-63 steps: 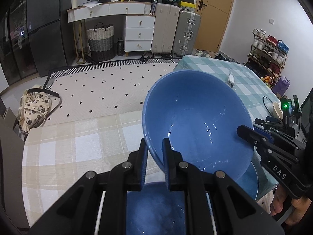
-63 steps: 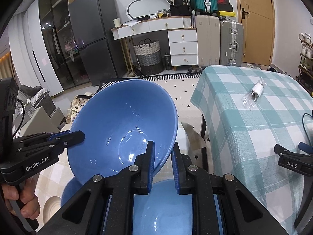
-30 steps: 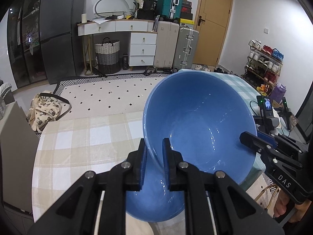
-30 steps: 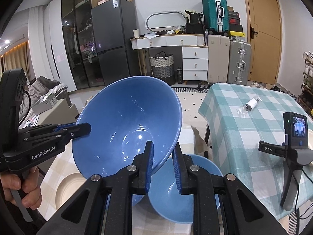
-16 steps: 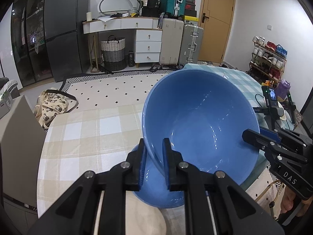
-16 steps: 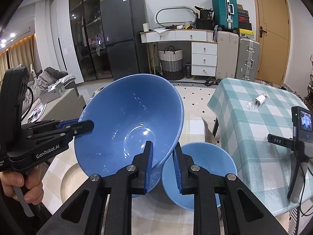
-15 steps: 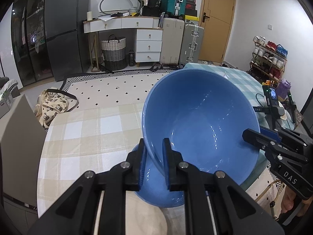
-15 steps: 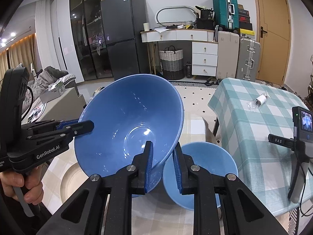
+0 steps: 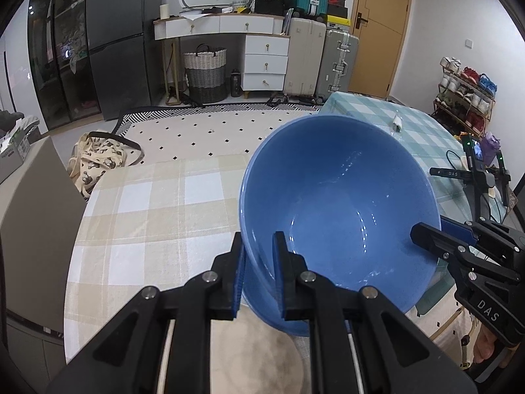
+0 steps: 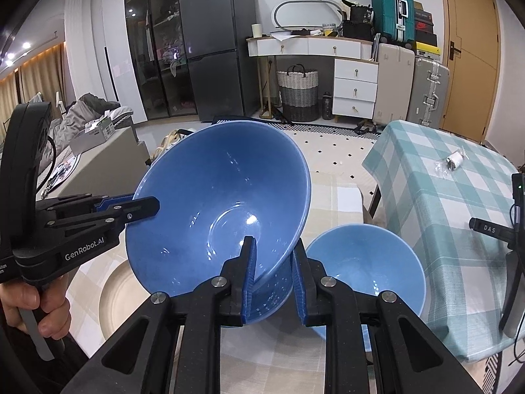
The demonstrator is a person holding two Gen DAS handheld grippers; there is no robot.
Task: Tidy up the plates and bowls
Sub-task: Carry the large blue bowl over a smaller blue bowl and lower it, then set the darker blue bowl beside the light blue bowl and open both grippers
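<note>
While the large blue bowl (image 9: 338, 216) hangs tilted above the beige checked table (image 9: 147, 213), both grippers clamp it: the left gripper (image 9: 257, 259) pinches the near rim, one finger inside and one outside, and the right gripper (image 10: 274, 266) grips the opposite rim the same way. Each tool shows in the other's view, jaws clenched on the bowl wall.

Under and beside the held bowl:
- smaller blue bowl (image 10: 364, 269) upright on the table, just right of the big one in the right wrist view; in the left view hidden behind the big bowl.
- cream plate (image 10: 115, 298) flat on the cloth, lower left, partly covered by the bowl and the left tool.
- a hand (image 10: 36, 308) wraps the left tool's handle.

Further off: teal checked table (image 10: 436, 180) to the right, carrying a small wrapped packet (image 10: 451, 162); a black stand marked DAS (image 10: 492, 229) at its near edge. Fridge (image 10: 216, 46), wicker basket (image 10: 297, 95), white drawers (image 10: 354, 88) and suitcases (image 10: 410, 85) line the back wall.
</note>
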